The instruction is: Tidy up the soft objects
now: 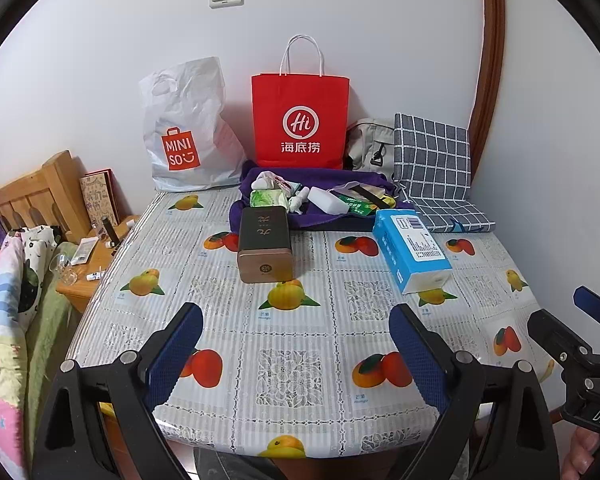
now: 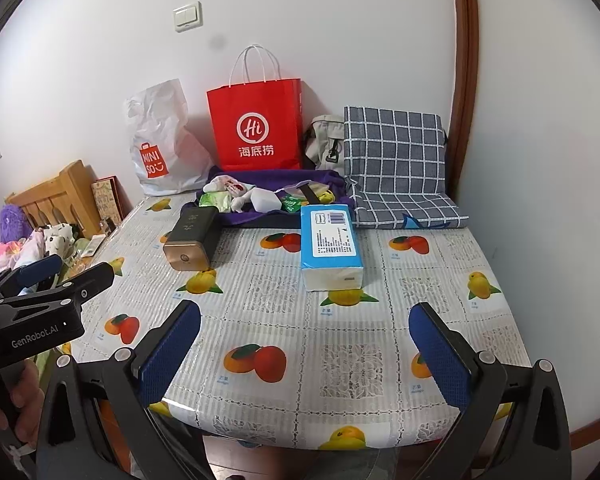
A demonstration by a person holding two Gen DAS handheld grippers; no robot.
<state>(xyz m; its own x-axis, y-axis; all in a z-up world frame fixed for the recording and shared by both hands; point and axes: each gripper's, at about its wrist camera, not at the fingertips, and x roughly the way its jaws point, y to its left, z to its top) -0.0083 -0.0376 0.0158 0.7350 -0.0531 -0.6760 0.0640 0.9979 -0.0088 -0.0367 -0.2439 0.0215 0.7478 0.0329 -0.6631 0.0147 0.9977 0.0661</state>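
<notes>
Viewed left to right, the tabletop [image 1: 292, 360] carried a white plastic bag [image 1: 188, 132], a red paper bag [image 1: 300, 120] and a checked cushion [image 1: 432, 156] along the wall, with a purple cloth [image 1: 260, 216] of small packets before the red bag. Nearer lay a brown tin [image 1: 265, 244] and, to its right, a blue tissue pack [image 1: 412, 250]. The tissue pack lay flat, its long axis running from the wall toward the near edge, white end nearest. The left gripper [image 1: 296, 352] and right gripper [image 2: 304, 350] both hovered over the near edge, spread wide and holding nothing. Such a layout fitted either soft things awaiting sorting or a finished arrangement; the frames could not settle which. Any grasp of the tissue pack would call for closing across its short width.
</notes>
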